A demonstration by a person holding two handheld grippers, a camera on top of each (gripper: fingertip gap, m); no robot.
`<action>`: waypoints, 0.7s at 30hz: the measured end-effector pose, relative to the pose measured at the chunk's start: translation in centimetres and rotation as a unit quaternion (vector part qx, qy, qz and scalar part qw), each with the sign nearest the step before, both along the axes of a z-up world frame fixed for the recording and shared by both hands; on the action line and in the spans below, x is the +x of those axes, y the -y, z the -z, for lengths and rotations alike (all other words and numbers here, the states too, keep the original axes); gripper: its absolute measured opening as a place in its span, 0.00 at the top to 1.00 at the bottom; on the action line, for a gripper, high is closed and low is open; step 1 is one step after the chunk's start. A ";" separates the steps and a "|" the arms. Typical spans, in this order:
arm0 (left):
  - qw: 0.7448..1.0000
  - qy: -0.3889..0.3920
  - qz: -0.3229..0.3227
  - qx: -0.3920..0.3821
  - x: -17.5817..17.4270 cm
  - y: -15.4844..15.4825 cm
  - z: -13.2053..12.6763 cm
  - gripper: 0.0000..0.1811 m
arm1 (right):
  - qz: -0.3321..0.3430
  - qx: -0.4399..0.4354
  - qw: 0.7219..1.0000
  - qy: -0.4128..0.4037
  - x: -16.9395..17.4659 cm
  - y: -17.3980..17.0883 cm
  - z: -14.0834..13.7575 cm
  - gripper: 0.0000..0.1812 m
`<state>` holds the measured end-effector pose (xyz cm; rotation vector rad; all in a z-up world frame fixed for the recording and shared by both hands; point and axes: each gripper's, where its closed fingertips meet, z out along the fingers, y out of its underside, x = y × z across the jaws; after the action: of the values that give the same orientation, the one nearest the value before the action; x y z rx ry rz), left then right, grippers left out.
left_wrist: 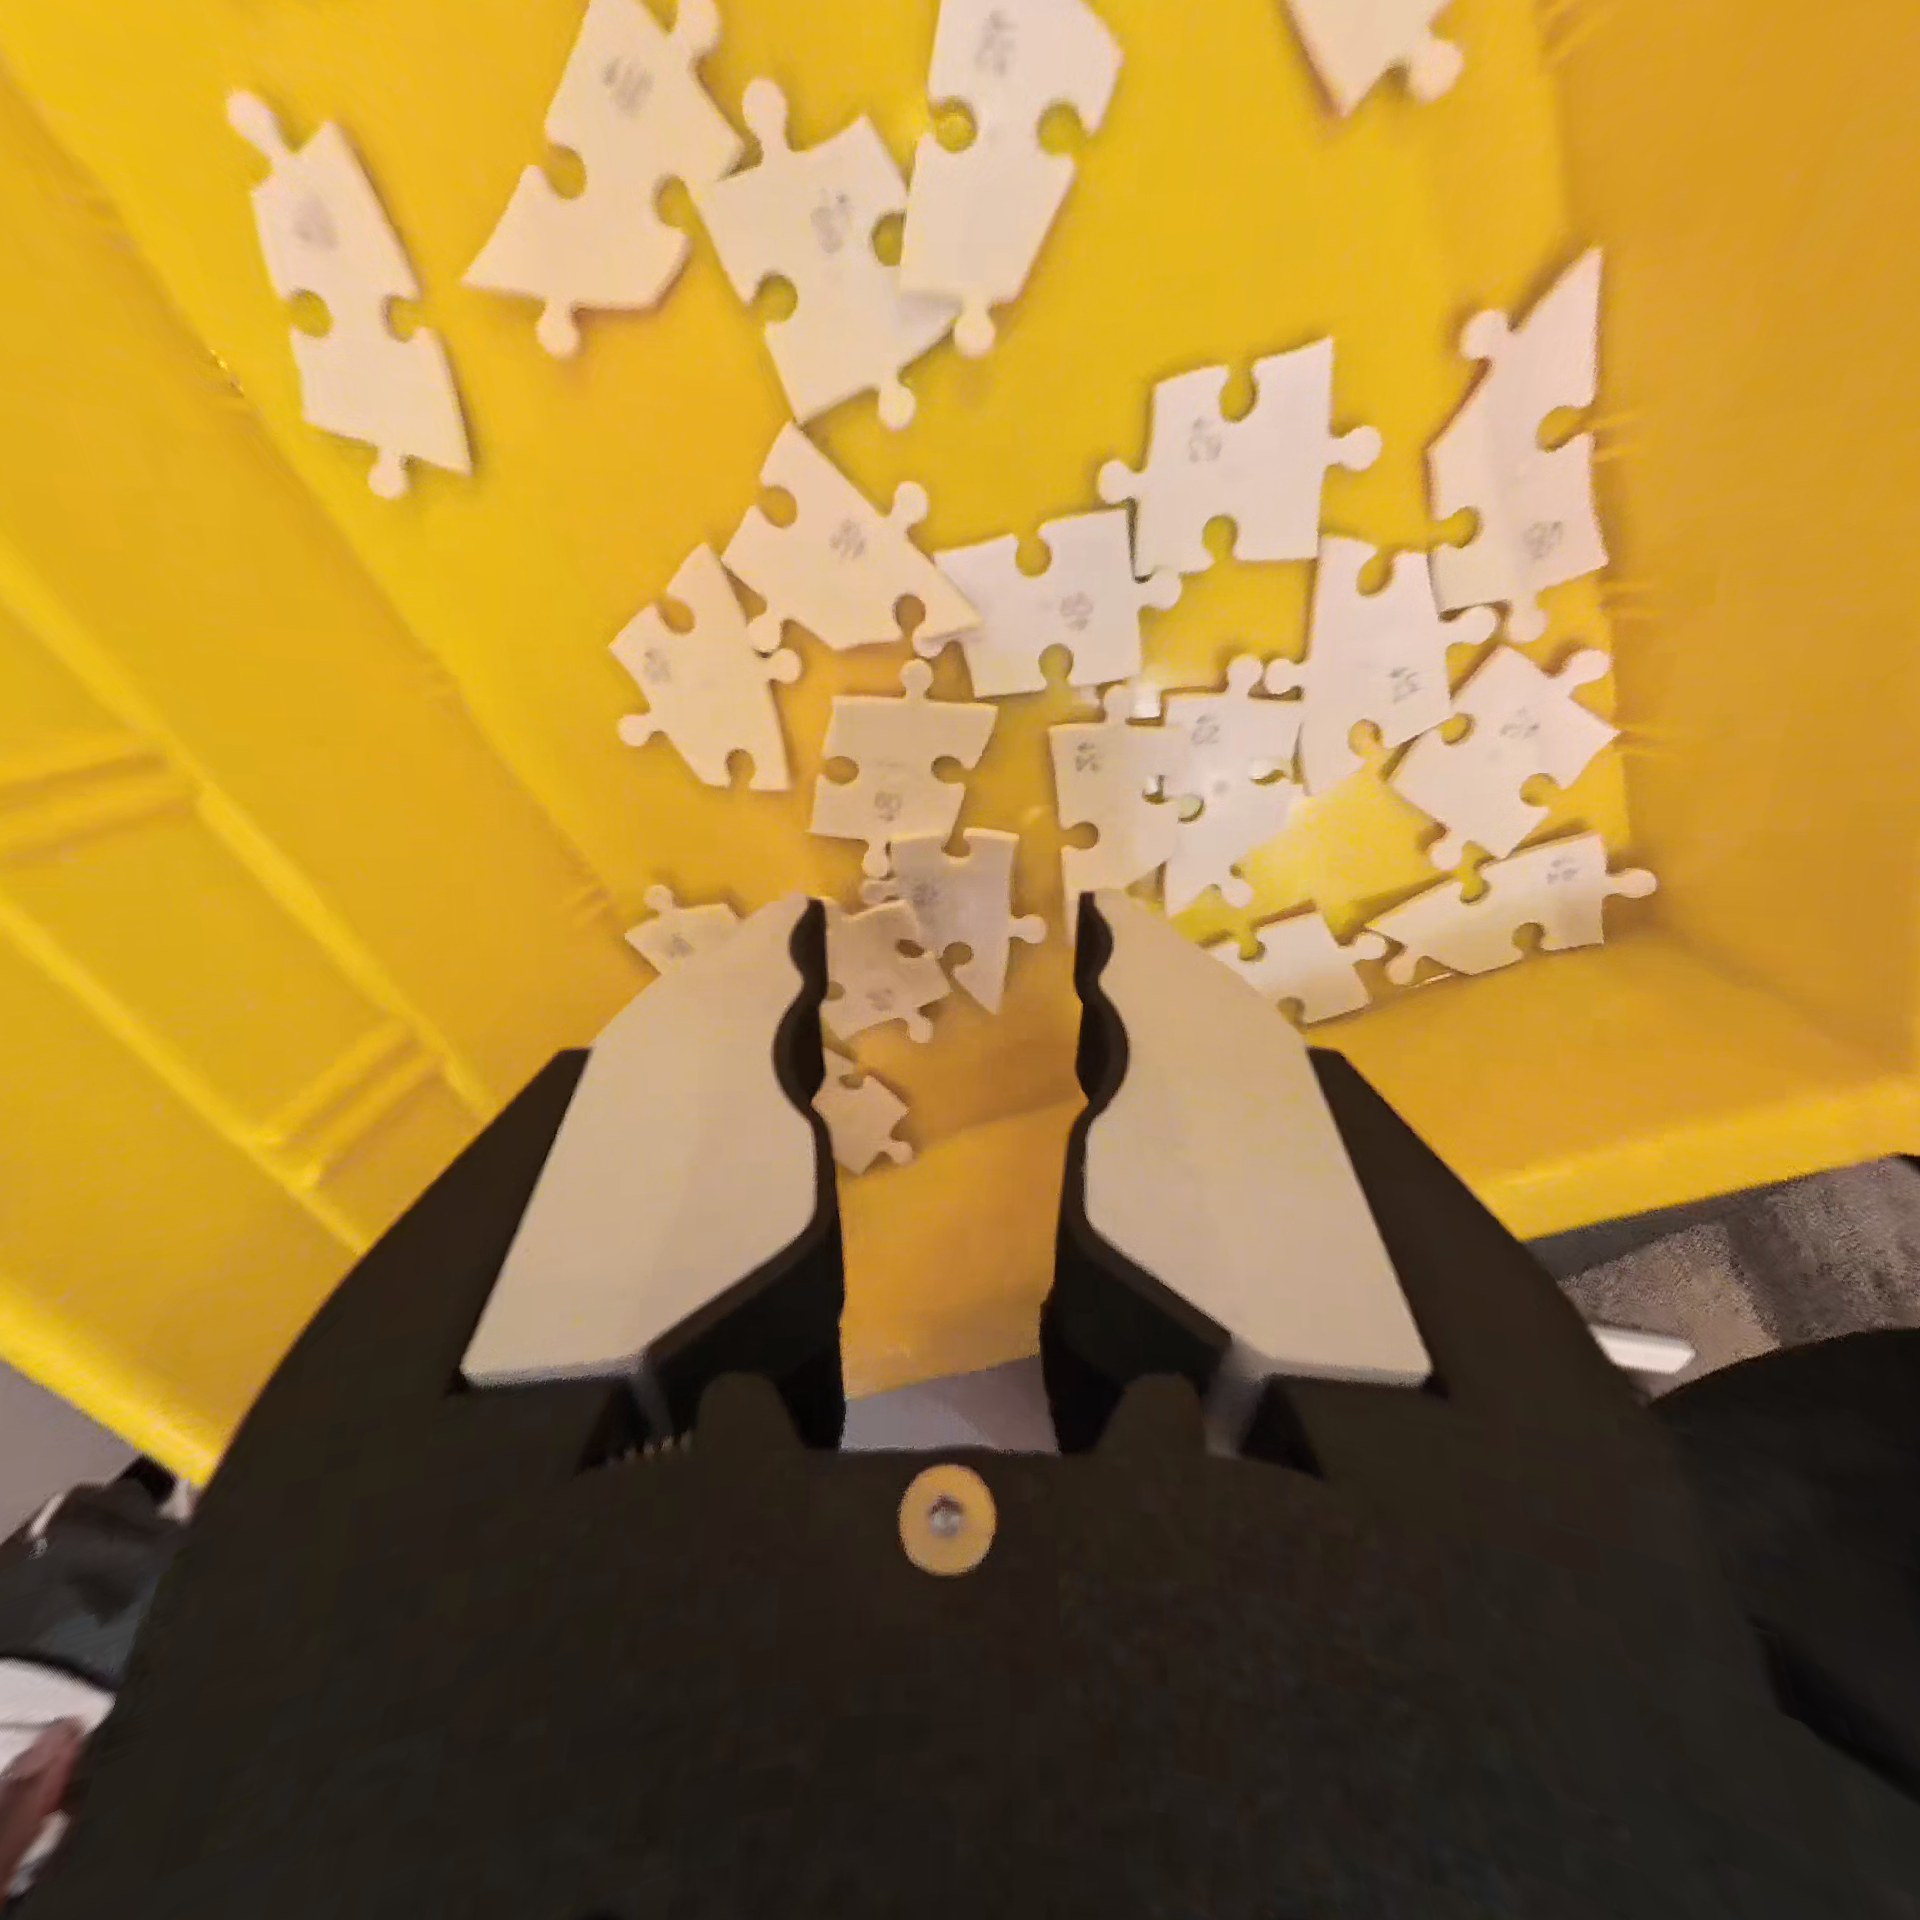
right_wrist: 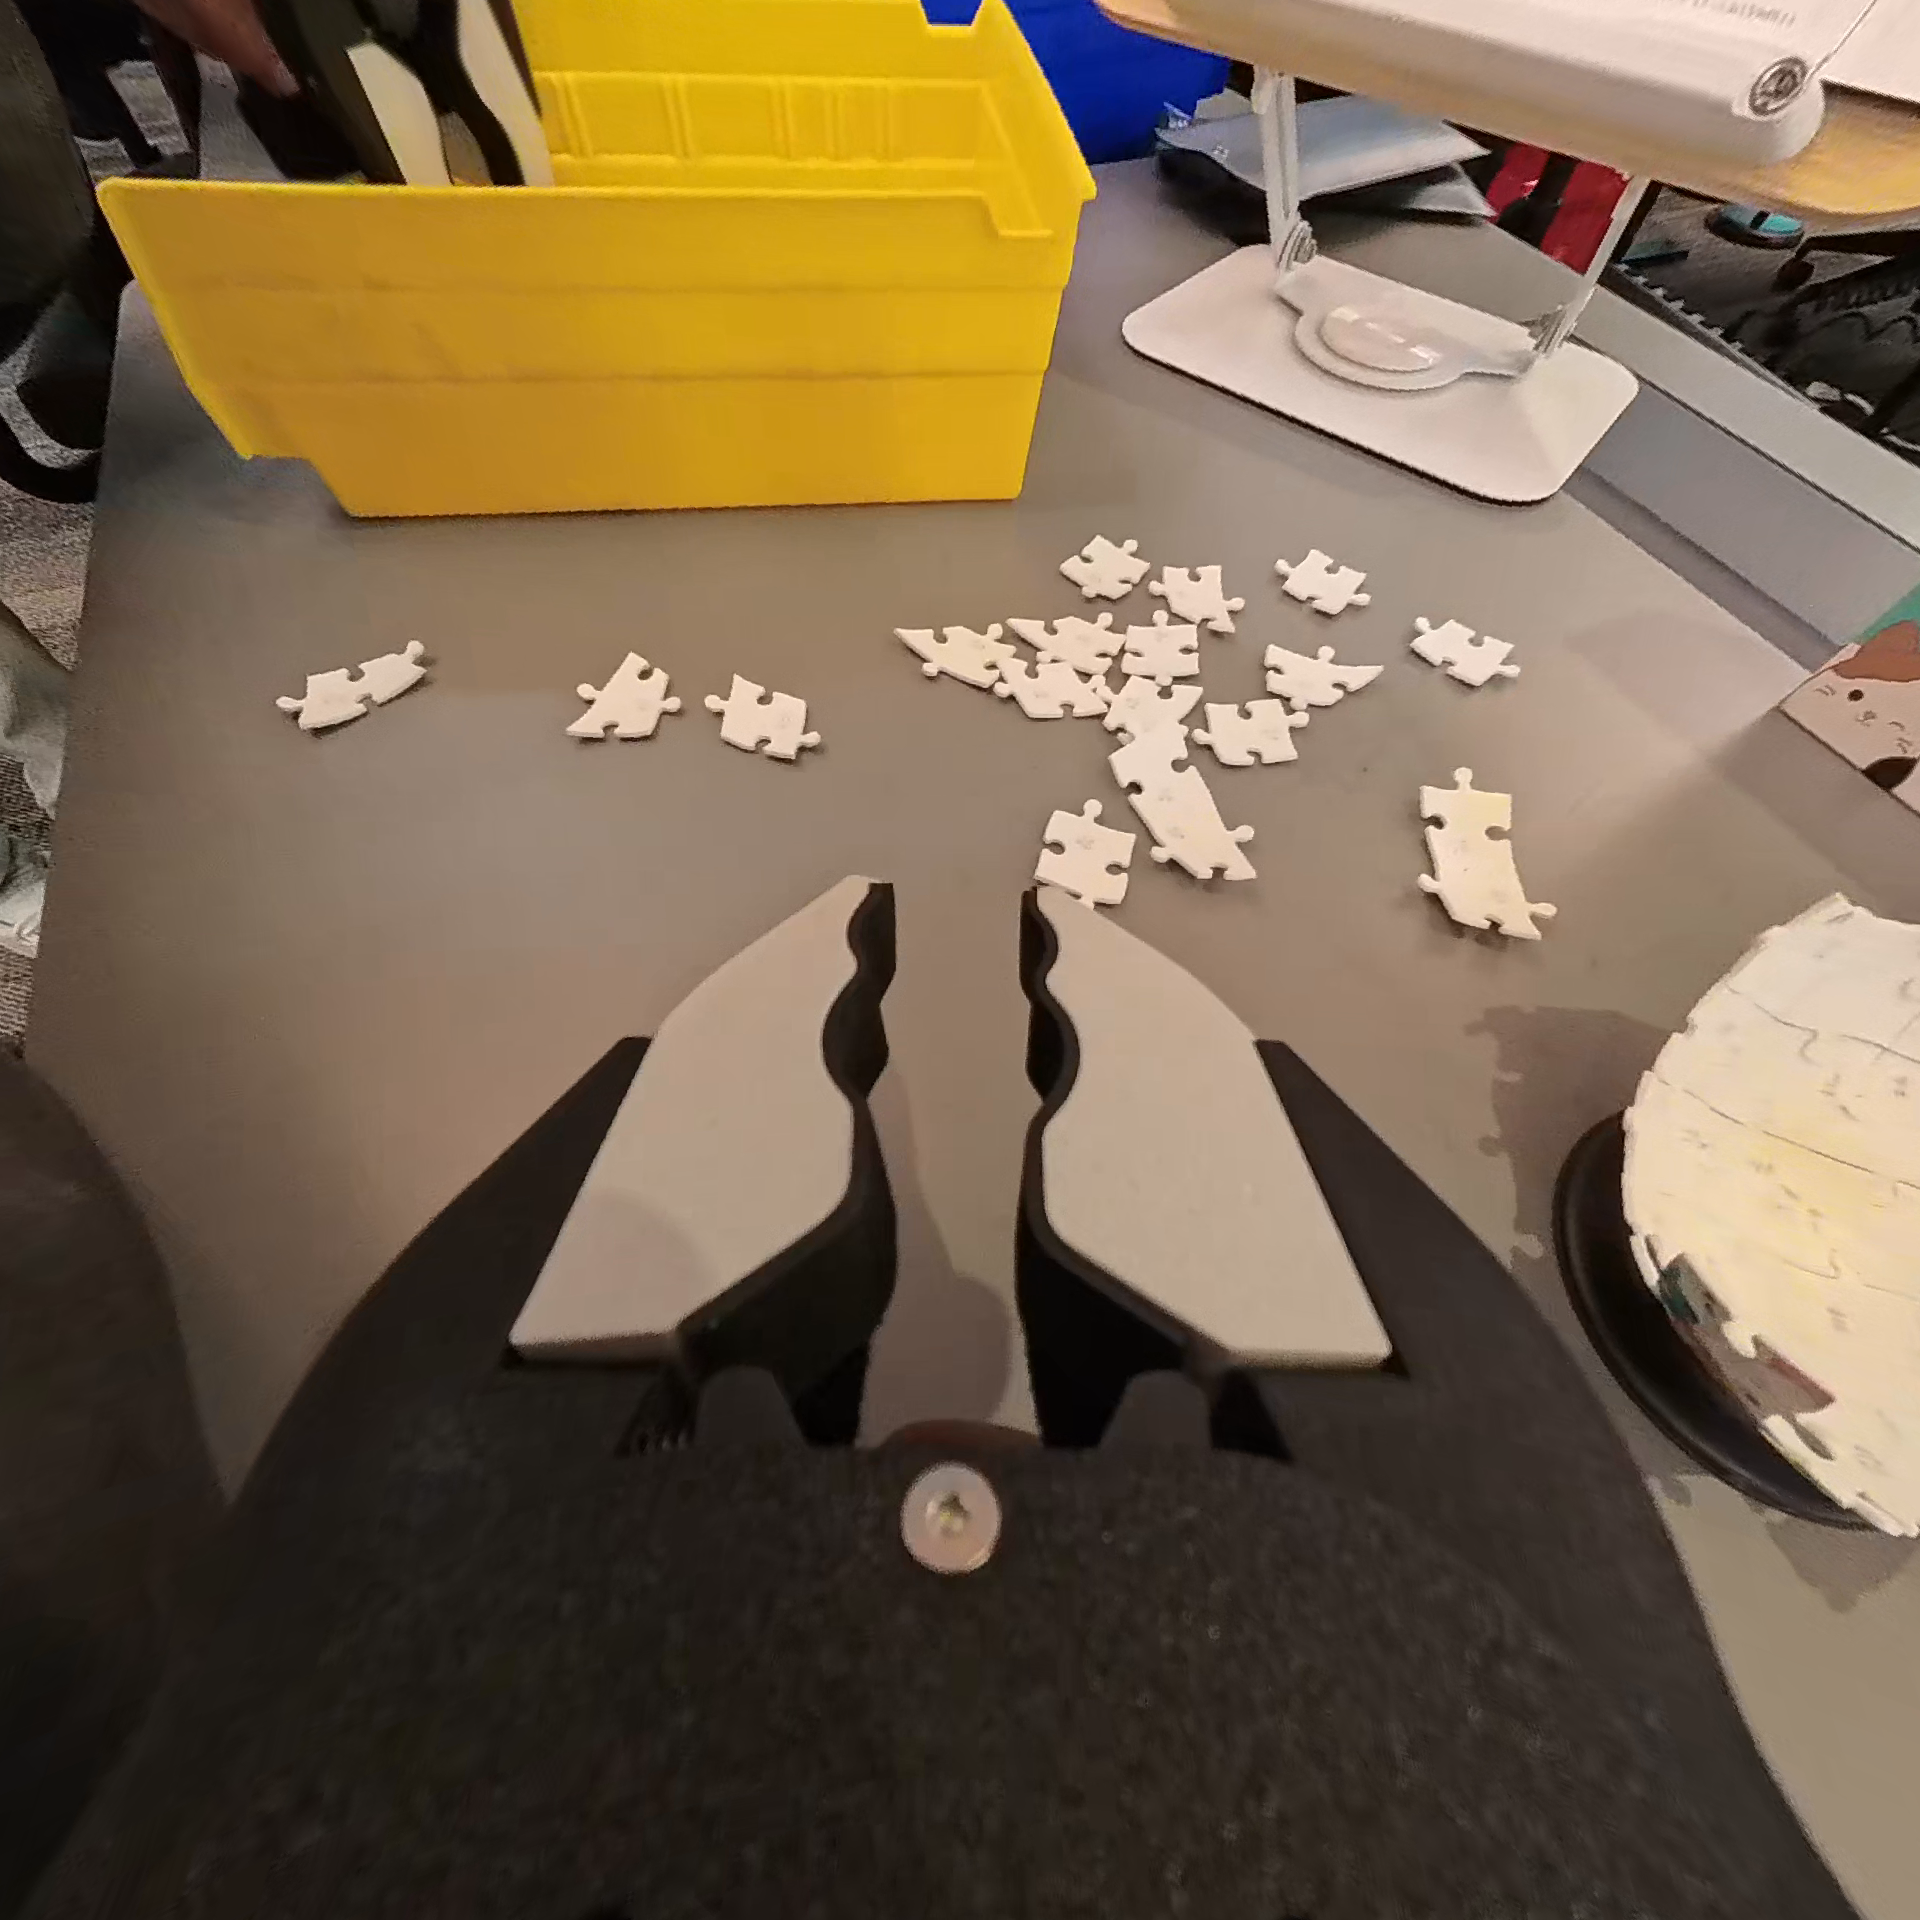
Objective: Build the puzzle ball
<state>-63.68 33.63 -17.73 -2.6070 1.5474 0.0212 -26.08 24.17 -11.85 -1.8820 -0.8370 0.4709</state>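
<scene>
Many puzzle pieces [left_wrist: 1049,613] just beyond the left gripper [left_wrist: 948,914] (parted, empty), inside yellow bin [left_wrist: 312,831].

I see a bright yellow bin [left_wrist: 312,831] with plain white puzzle pieces [left_wrist: 894,779] carrying faint grey marks, and more white pieces [right_wrist: 1164,717] on my grey table [right_wrist: 416,935]. Both my left gripper [left_wrist: 948,914] and right gripper [right_wrist: 956,904] are black with pale grey finger plates. The part-built ball [right_wrist: 1787,1195] is cream-white with yellowish tinges and a few coloured patches, on a black base [right_wrist: 1621,1340].
</scene>
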 end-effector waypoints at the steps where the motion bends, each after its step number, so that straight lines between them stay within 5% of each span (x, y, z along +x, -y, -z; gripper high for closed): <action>1: 1.000 -0.011 0.003 -0.002 -0.2 -0.2 0.2 0.75 | 0.002 0.000 1.000 -0.002 0.1 -0.1 0.0 0.88; 15: 0.998 -0.036 0.024 -0.045 -0.6 0.4 1.2 0.84 | 0.001 -0.006 1.000 -0.003 0.3 -0.3 0.2 0.88; 21: 0.999 -0.020 0.038 0.007 0.3 0.4 -3.1 0.84 | -0.008 -0.002 1.000 0.001 0.1 0.0 -0.3 0.88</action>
<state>-63.34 33.19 -14.67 -2.5506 1.6509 0.0788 -26.02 24.14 -11.50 -1.8807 -0.8532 0.4806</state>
